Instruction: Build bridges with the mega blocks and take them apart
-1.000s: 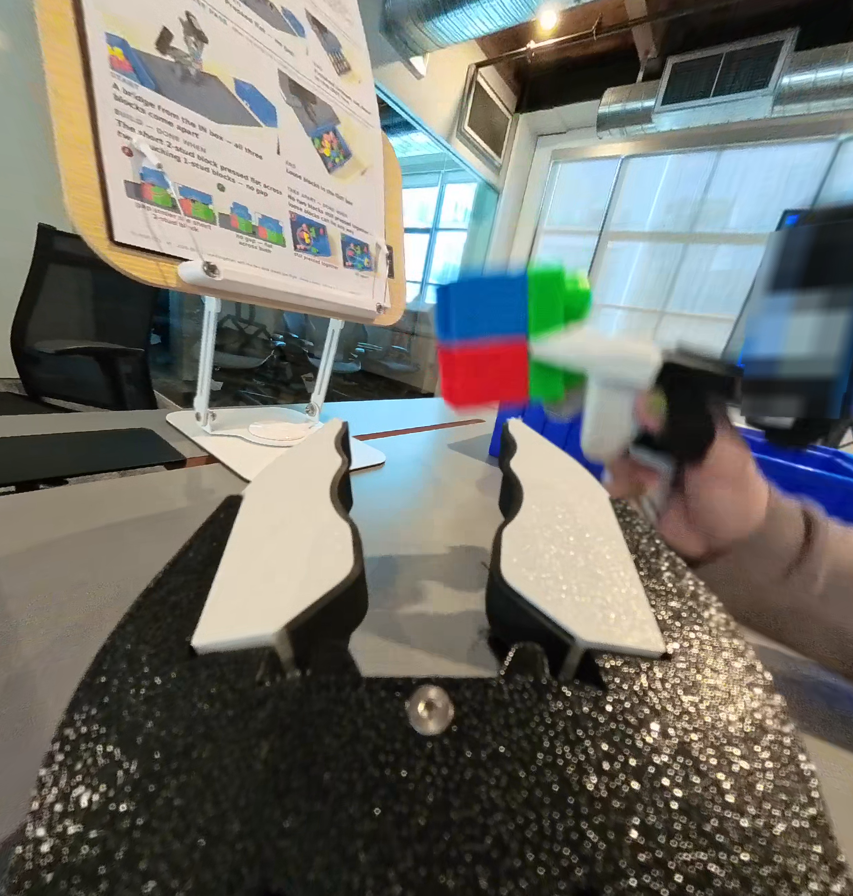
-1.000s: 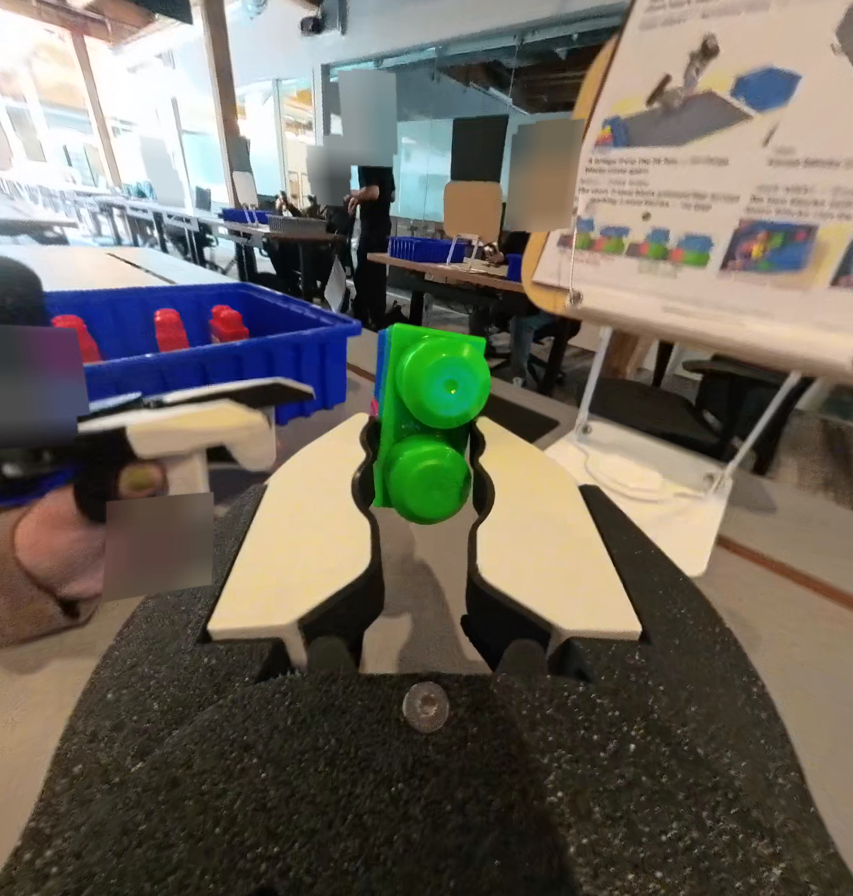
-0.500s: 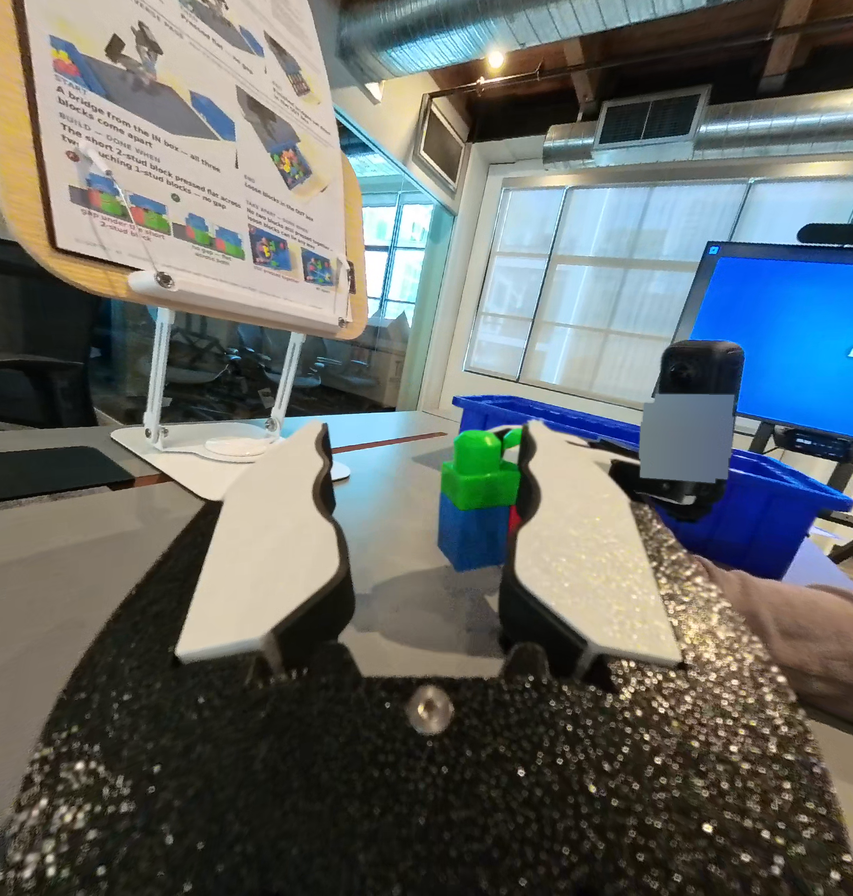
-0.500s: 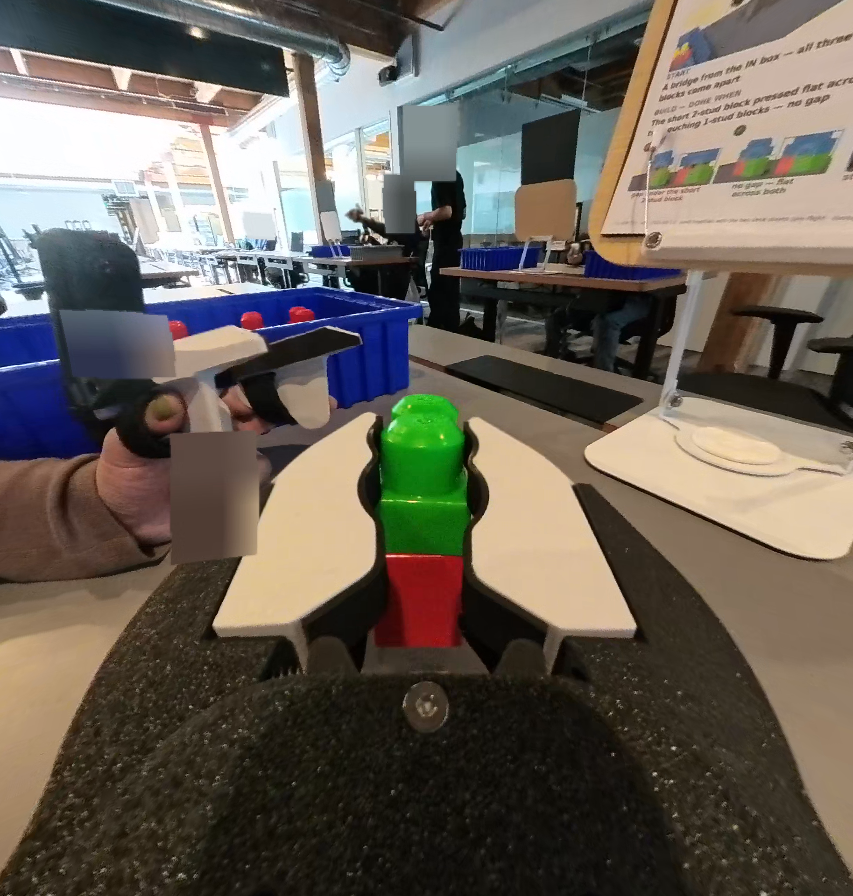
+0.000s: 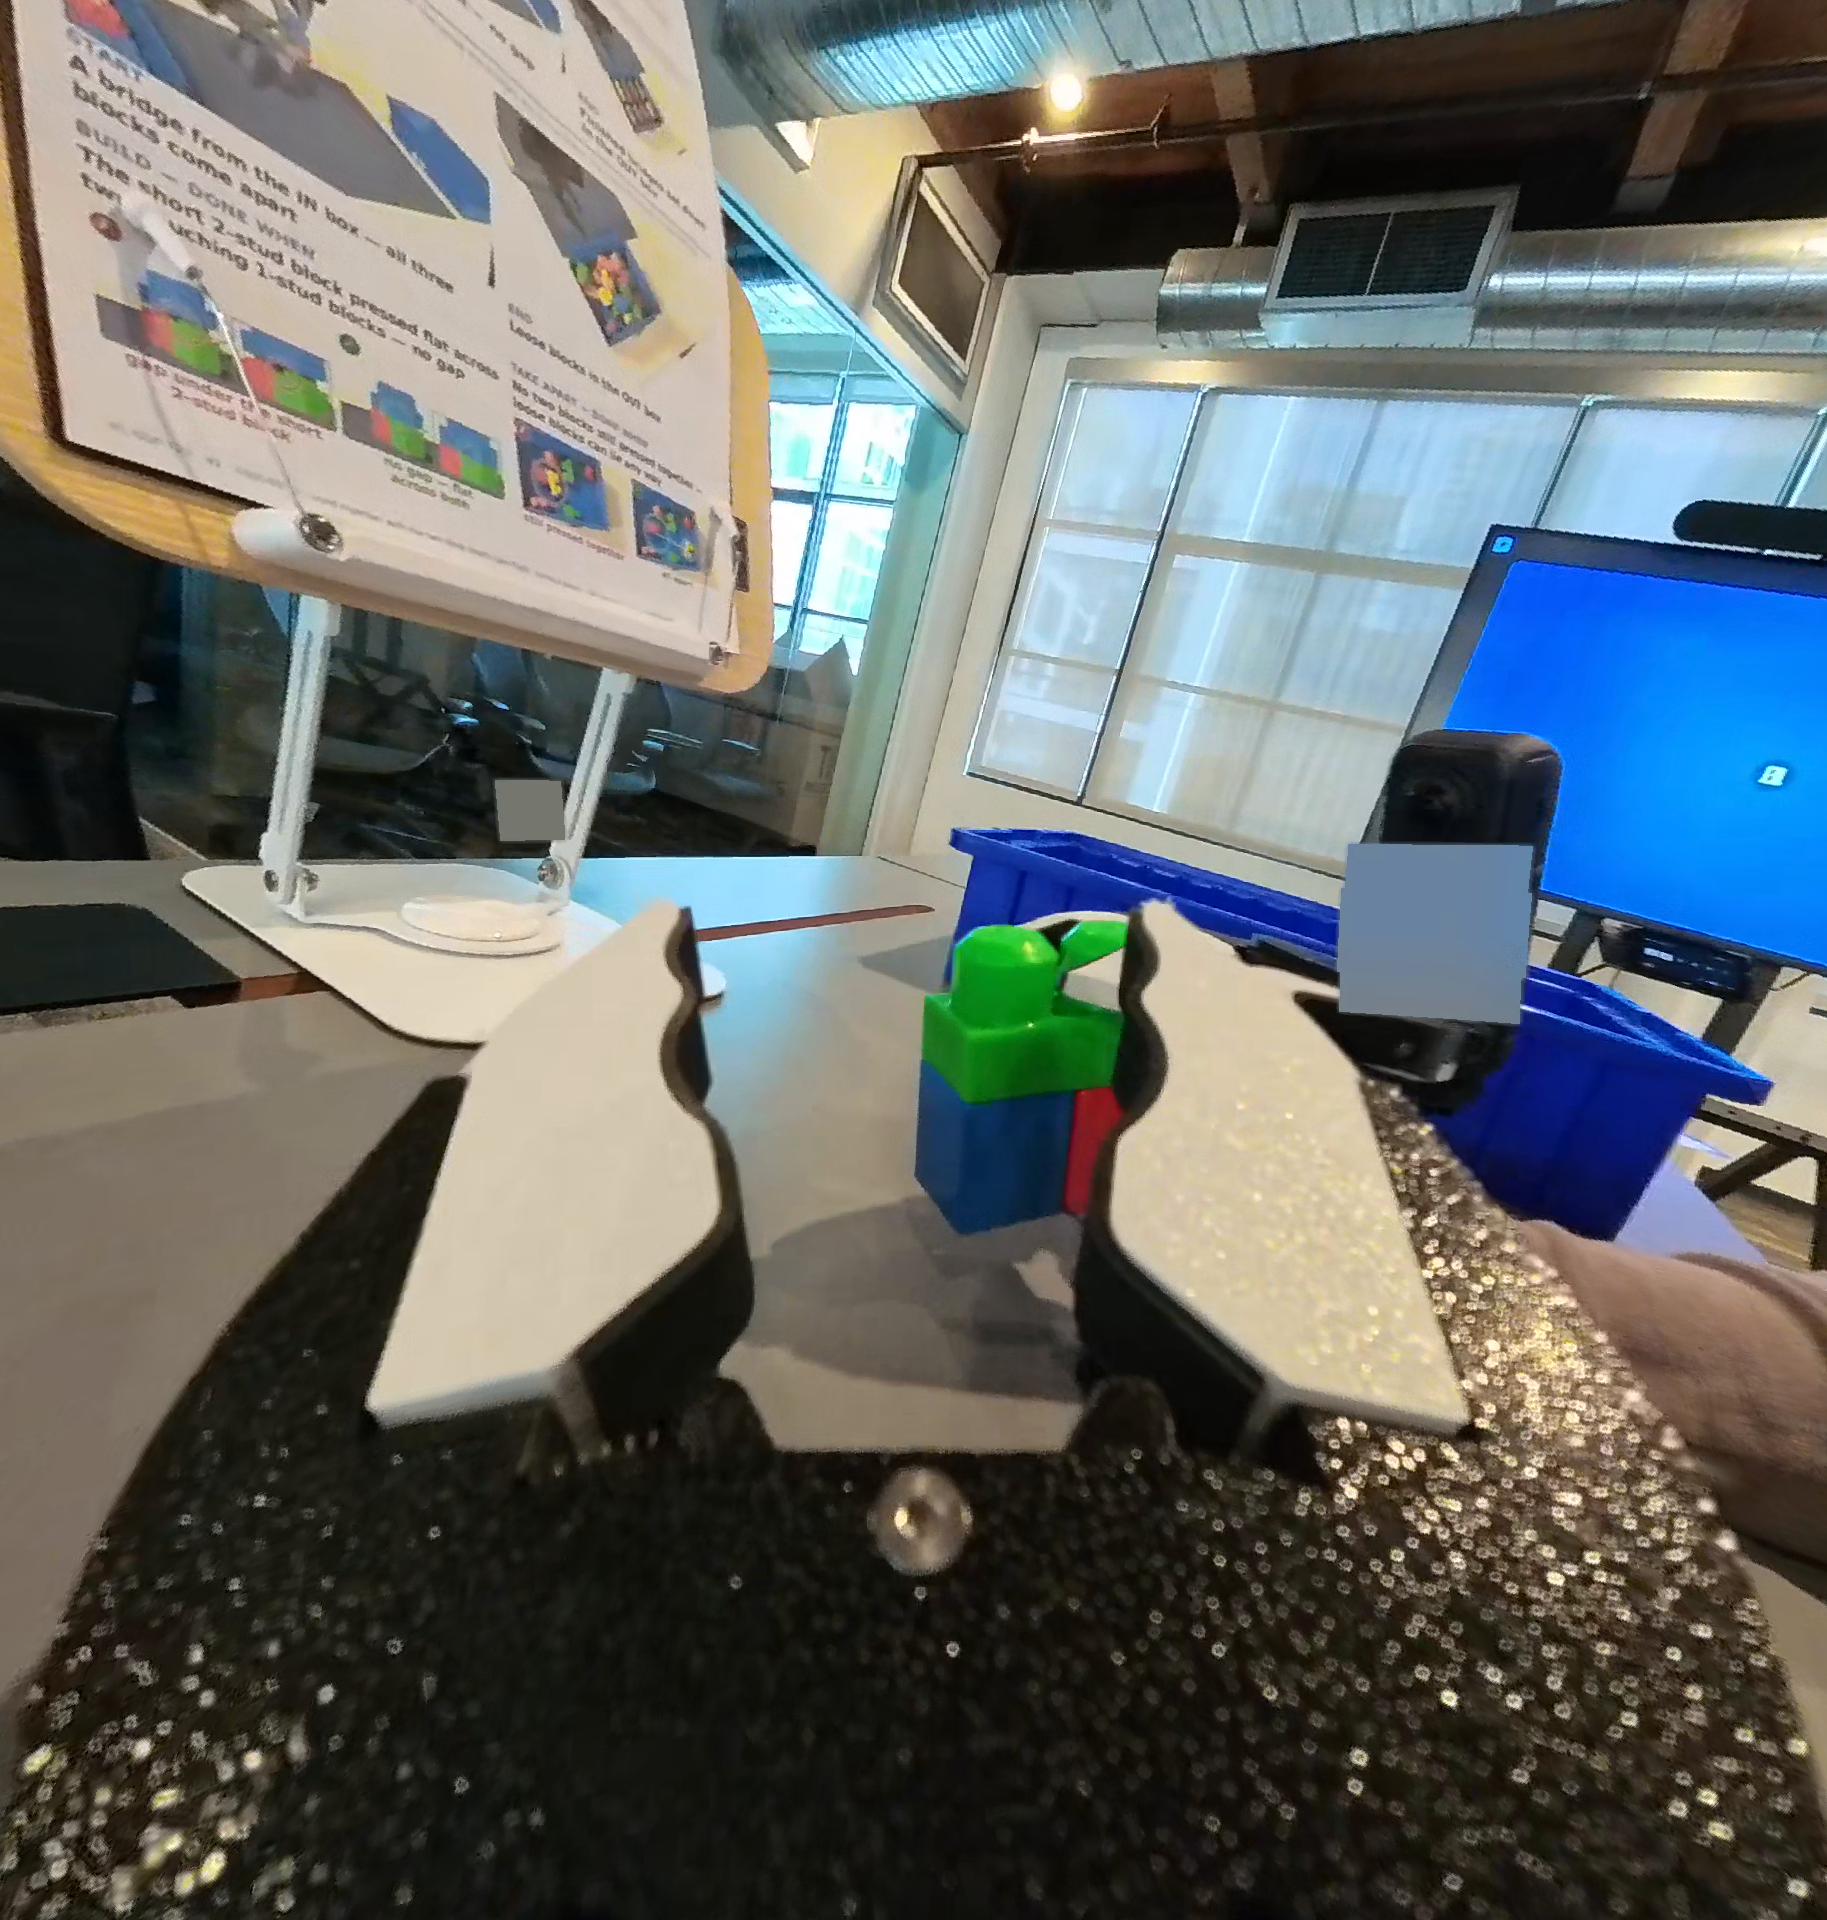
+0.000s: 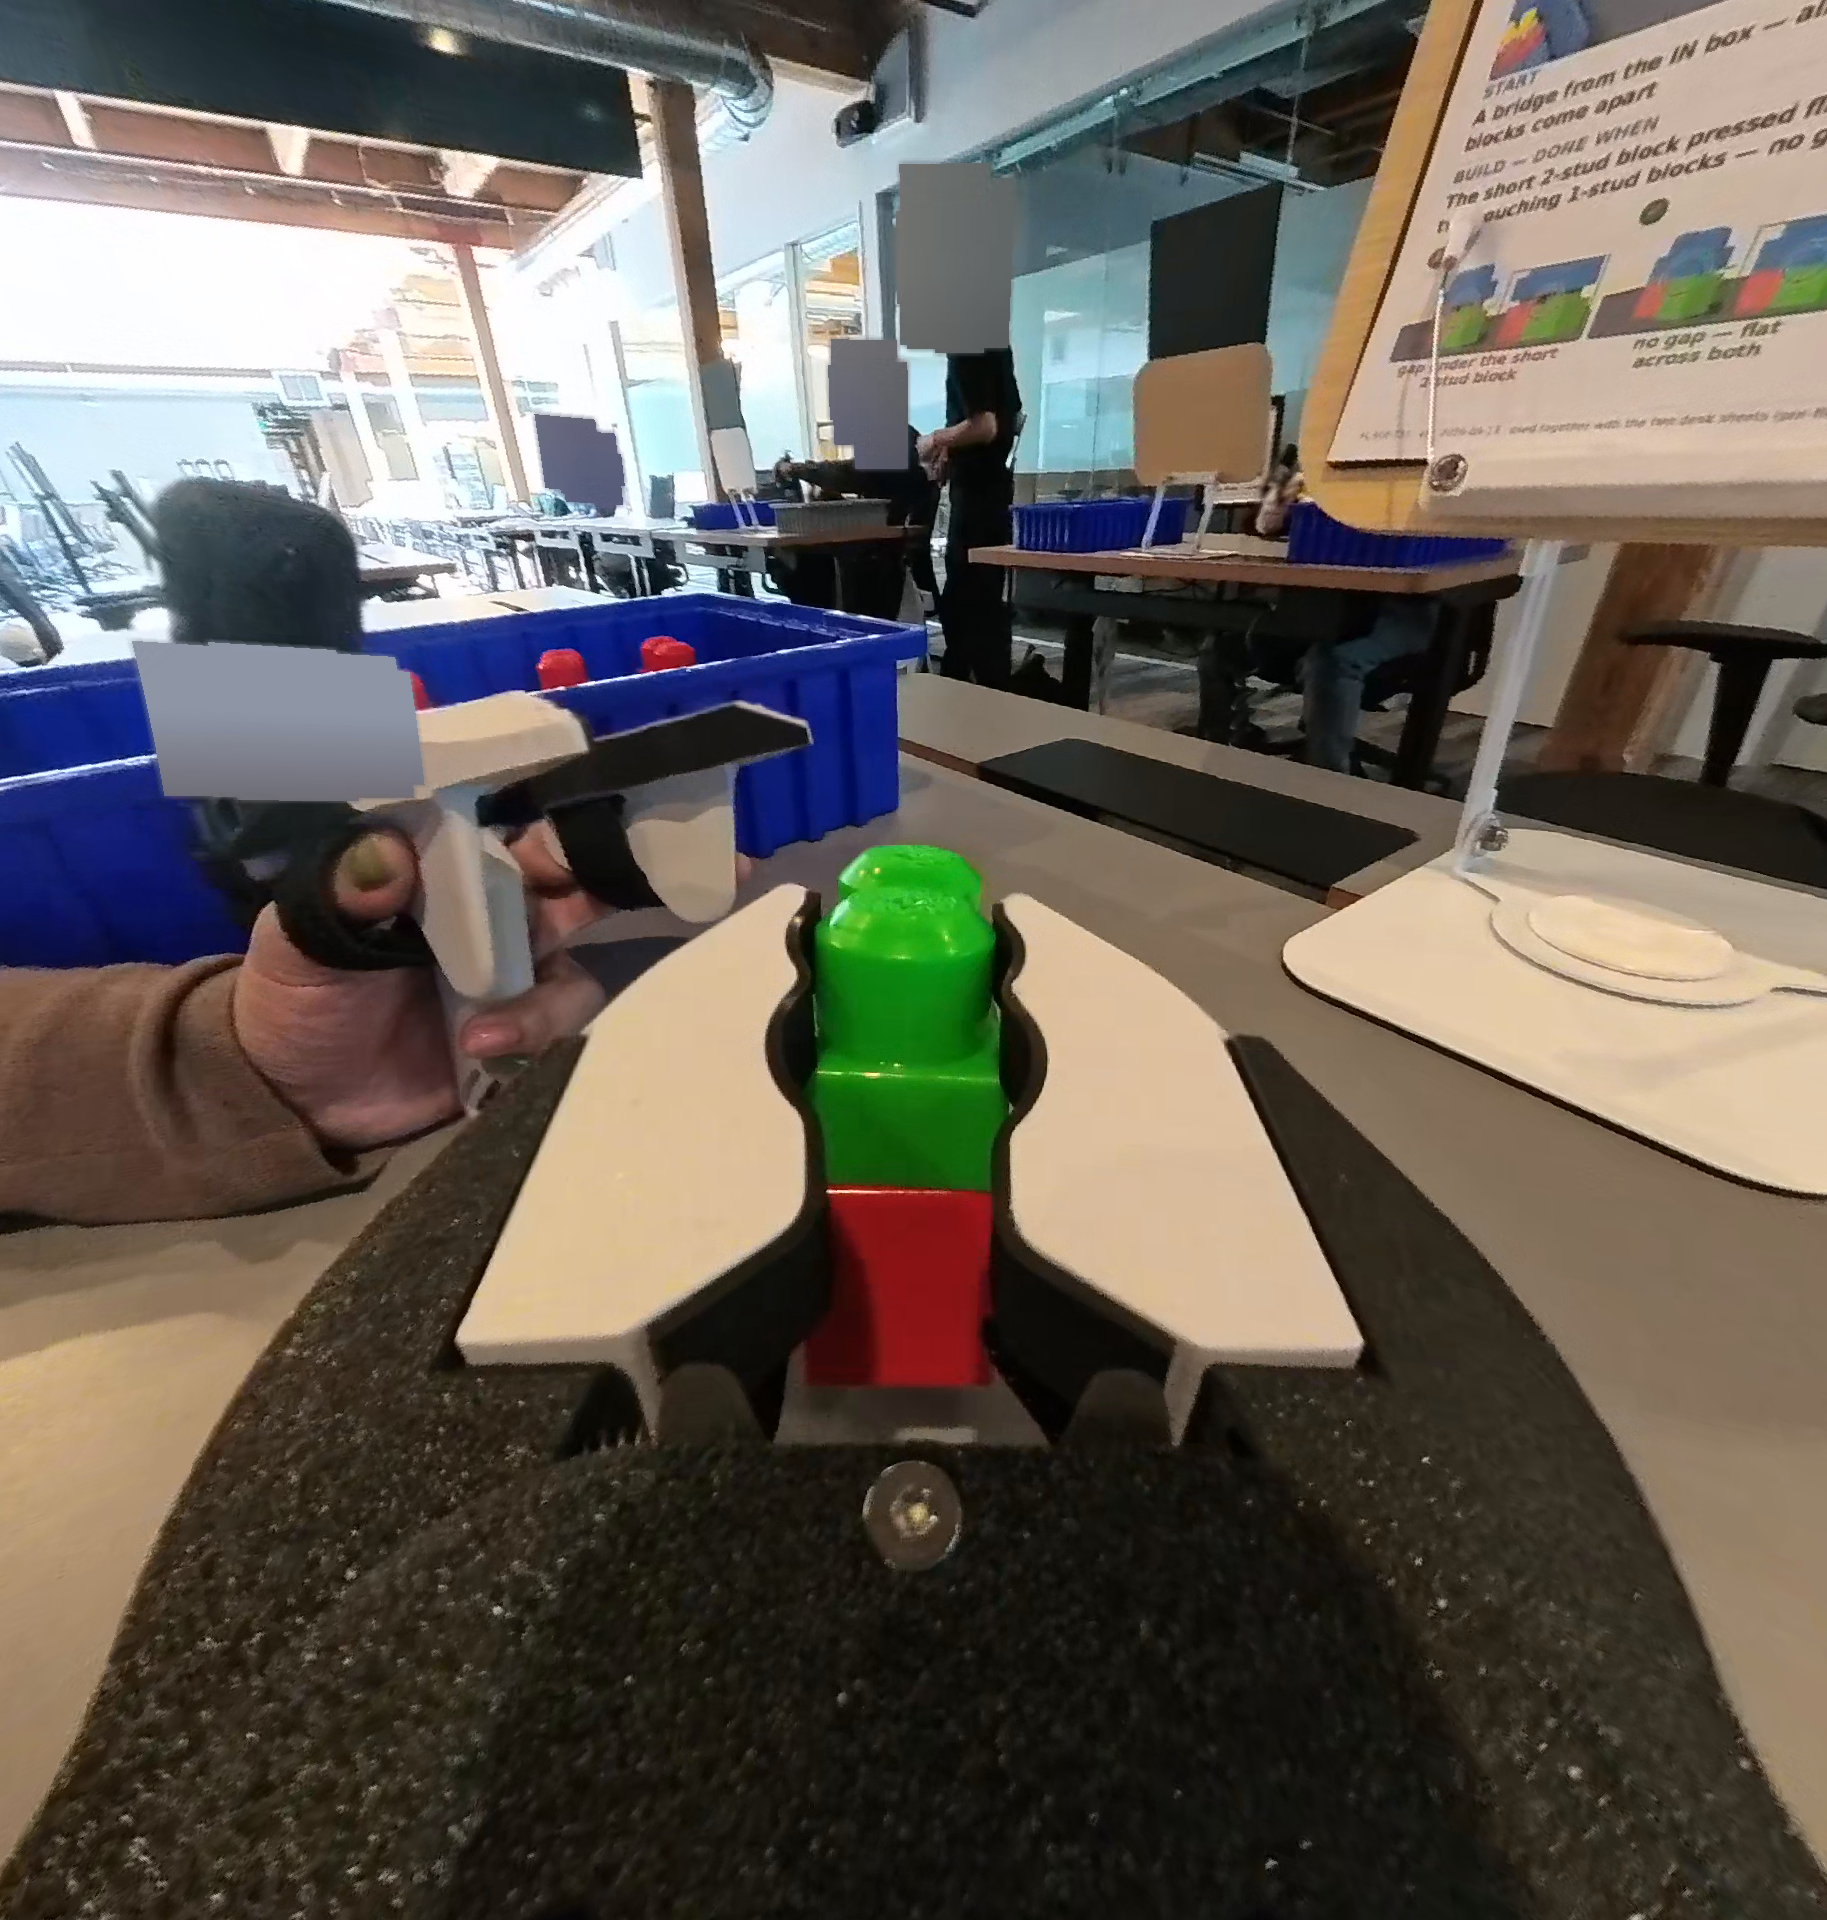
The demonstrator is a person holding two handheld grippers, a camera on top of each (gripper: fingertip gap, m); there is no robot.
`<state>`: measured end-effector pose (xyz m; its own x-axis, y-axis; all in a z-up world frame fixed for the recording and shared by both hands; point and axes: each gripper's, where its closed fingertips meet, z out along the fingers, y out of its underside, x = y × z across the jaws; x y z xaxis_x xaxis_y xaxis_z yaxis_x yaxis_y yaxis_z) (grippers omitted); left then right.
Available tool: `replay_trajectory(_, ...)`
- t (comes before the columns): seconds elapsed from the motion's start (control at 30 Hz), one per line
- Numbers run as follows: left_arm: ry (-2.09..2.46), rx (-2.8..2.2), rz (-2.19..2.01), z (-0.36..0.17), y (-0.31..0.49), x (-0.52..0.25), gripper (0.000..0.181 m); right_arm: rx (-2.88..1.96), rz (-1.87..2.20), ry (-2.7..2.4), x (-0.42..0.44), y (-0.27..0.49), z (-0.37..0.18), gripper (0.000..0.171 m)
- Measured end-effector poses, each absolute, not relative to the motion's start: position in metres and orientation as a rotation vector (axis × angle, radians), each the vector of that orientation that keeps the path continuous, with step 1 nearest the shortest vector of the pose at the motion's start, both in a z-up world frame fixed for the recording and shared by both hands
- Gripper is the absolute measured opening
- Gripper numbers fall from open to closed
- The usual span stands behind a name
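In the right wrist view, at frame centre, the right claw (image 6: 904,997) was clamped on the bridge (image 6: 904,1122), its white fingers (image 6: 670,1132) pressed against both sides of the stack. The bridge stood upright on the grey table (image 6: 1511,1351). From this side a green block (image 6: 904,1091) with two studs in line was seen on top of a red block (image 6: 901,1288), the red one sitting deep between the fingers.

In the left wrist view, the left claw (image 5: 909,1049) was spread apart and held nothing. The bridge (image 5: 1013,1081) was seen right of centre, ahead of the gap and partly hidden behind the claw's right-hand finger (image 5: 1262,1174); whether it touched that finger could not be told. Here the green block (image 5: 1013,1029) was seen capping a blue block (image 5: 982,1153), with a strip of the red block (image 5: 1091,1148) just beside the blue one. The left claw (image 6: 680,821) was also seen at left centre of the right wrist view, gripped by a hand (image 6: 369,997) in a brown sleeve.

A blue bin (image 6: 805,727) was seen at upper left of the right wrist view, with red blocks (image 6: 561,667) showing above its rim. The bin (image 5: 1615,1101) was seen at right in the left wrist view, its contents hidden. An instruction board (image 5: 369,312) on a white stand was seen at upper left there, and a blue screen (image 5: 1667,758) at right.
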<state>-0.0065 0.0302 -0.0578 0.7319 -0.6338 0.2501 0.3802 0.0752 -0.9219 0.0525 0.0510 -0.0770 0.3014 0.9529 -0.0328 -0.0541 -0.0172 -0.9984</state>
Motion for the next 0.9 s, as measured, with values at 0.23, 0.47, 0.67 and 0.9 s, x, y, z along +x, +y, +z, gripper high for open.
replay_trajectory(0.23,0.328,-1.275,-0.888,-0.057,0.021,0.010,0.076,-1.235,1.196,-0.934,0.054,0.038,-0.065,0.031)
replay_trajectory(0.47,0.479,-1.281,-0.992,-0.060,0.007,0.033,0.074,-1.125,1.493,-0.890,0.054,0.016,-0.043,0.030)
replay_trajectory(0.67,0.639,-1.289,-1.077,-0.064,-0.009,0.054,0.070,-1.045,1.660,-0.882,0.054,0.000,-0.030,0.031)
replay_trajectory(0.9,0.724,-1.290,-1.108,-0.067,-0.019,0.064,0.046,-1.009,1.711,-0.929,0.046,-0.016,-0.029,0.031)
